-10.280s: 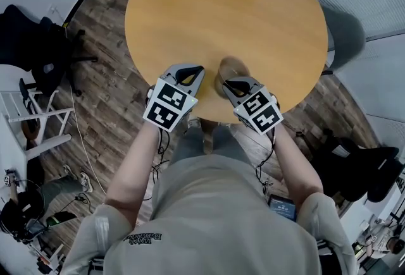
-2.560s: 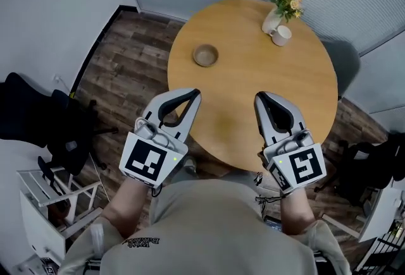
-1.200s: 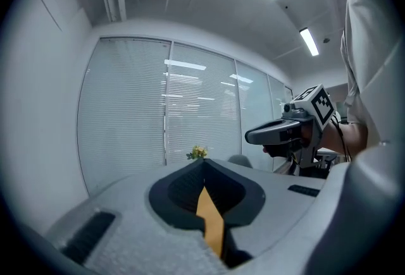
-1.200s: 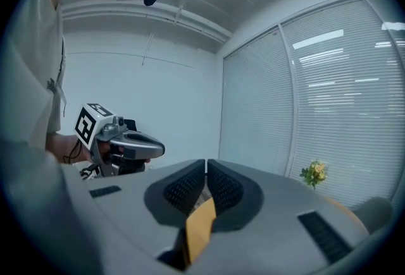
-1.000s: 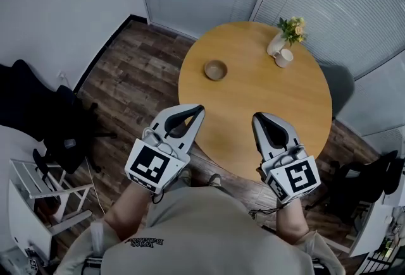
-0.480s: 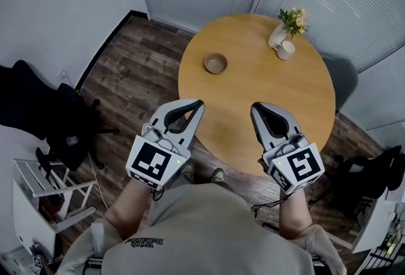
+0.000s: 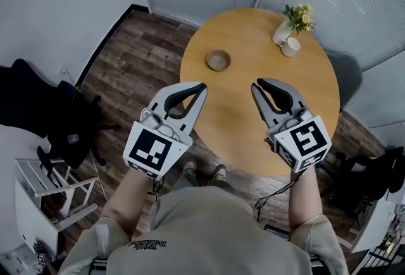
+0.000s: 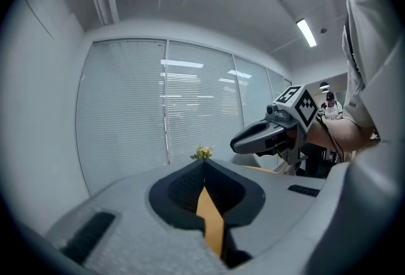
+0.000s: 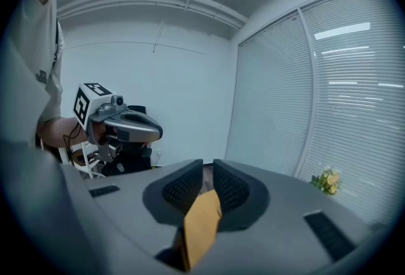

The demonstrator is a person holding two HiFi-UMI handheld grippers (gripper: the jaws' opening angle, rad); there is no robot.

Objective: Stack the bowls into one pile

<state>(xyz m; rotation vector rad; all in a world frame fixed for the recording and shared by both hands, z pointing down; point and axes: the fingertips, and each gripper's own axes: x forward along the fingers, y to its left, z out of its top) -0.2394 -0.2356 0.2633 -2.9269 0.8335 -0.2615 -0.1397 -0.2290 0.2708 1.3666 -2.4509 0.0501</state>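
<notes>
A brown bowl (image 7: 218,60) rests on the left part of the round wooden table (image 7: 253,122); I cannot tell whether another is nested in it. Both grippers hang in the air over the table's near edge, well short of the bowl. My left gripper (image 7: 201,86) is shut and holds nothing; in its own view the left gripper (image 8: 204,165) has its tips touching. My right gripper (image 7: 255,86) is shut and empty too, and in the right gripper view (image 9: 208,169) only a thin slit shows between the tips.
A white vase of yellow flowers (image 7: 288,24) and a white mug (image 7: 292,47) stand at the table's far right. A black chair (image 7: 69,134) and a white rack (image 7: 44,185) are on the floor at left, more dark chairs (image 7: 373,166) at right.
Ten seconds ago one bowl sat by my right gripper and another far off; now only one bowl spot shows. The person has stepped back, and both grippers have risen slightly in the last second.
</notes>
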